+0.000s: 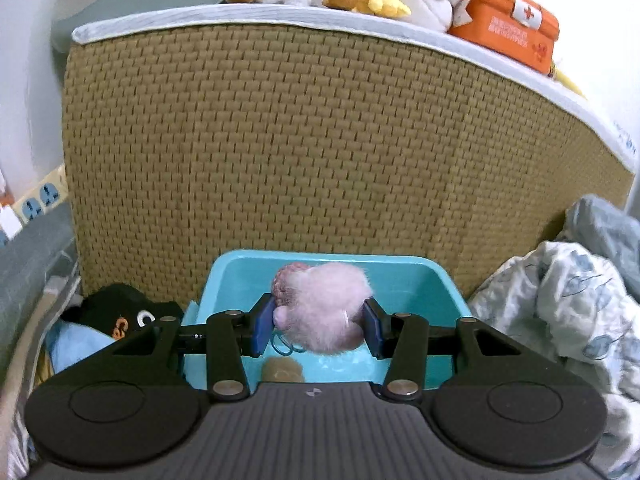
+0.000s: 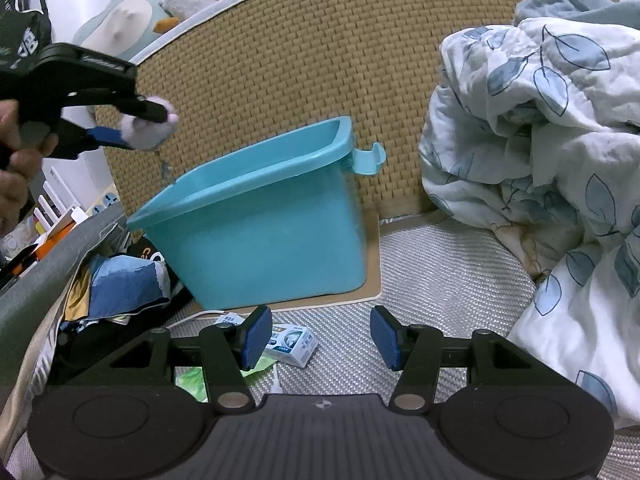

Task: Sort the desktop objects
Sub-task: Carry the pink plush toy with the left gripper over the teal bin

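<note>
Item: fluffy toy (image 1: 324,312), pinched in your left tongs (image 1: 316,326) above the blue bin (image 1: 440,276), ready to drop. Right tongs (image 2: 320,338): spread, empty, waiting over the small box (image 2: 294,344).

The left tool (image 1: 318,326) clamps a fluffy pink plush toy (image 1: 326,308) between its blue pads (image 1: 262,328), above the open teal bin (image 1: 436,276). A brown round thing (image 1: 282,370) lies on the bin's bottom. Behind stands a woven mat wall (image 1: 320,140), topped by an orange first-aid tin (image 1: 506,20).
</note>
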### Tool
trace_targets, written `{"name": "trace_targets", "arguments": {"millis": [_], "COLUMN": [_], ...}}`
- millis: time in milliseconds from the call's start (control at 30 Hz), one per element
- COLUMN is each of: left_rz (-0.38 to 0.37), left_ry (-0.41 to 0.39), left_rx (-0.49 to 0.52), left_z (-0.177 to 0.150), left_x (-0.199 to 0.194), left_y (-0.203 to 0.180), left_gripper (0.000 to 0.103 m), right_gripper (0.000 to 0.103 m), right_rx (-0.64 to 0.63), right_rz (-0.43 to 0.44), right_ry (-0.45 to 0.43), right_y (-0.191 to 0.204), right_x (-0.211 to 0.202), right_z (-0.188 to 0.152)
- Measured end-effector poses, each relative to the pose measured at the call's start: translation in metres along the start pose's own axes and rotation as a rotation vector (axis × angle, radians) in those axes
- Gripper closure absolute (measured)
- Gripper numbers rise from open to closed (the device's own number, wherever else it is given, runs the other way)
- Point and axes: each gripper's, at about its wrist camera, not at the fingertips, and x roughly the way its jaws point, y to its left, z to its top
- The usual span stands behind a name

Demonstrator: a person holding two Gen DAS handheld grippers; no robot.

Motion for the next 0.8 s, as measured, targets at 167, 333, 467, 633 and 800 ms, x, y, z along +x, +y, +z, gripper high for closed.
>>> {"name": "trace_targets", "arguments": {"millis": [167,333,467,633,800], "left_rz": [0.014,0.010,0.012,0.004,0.012], "left_ry": [0.062,0.118,0.163,0.252,0.307], "left_rx": [0.034,-0.004,-0.022,-0.030,-0.018], "left_z": [0.009,0.011,0.007,0.000,-0.006], "left_x": [0.022,0.046,0.063,0.085,0.101], "left_y": [-0.004,-0.001,-0.002,-0.005,-0.008], "left_gripper": [0.054,0.054,0.054,0.054,0.054], "right_gripper": [0.044,0.044,0.044,0.044,0.044], "right_rx": [0.003,0.011,0.010,0.025,0.037], "right_rz": [0.000,0.005,0.007,0.013,0.016], "right_ry": [0.004,0.011,0.015,0.017,0.020], "right_y": [0.000,-0.001,0.000,-0.002,-0.003], "right_x": [0.001,0.003,0.003,0.003,0.004], "right_z": [0.000,0.000,-0.001,0.000,0.001]}}
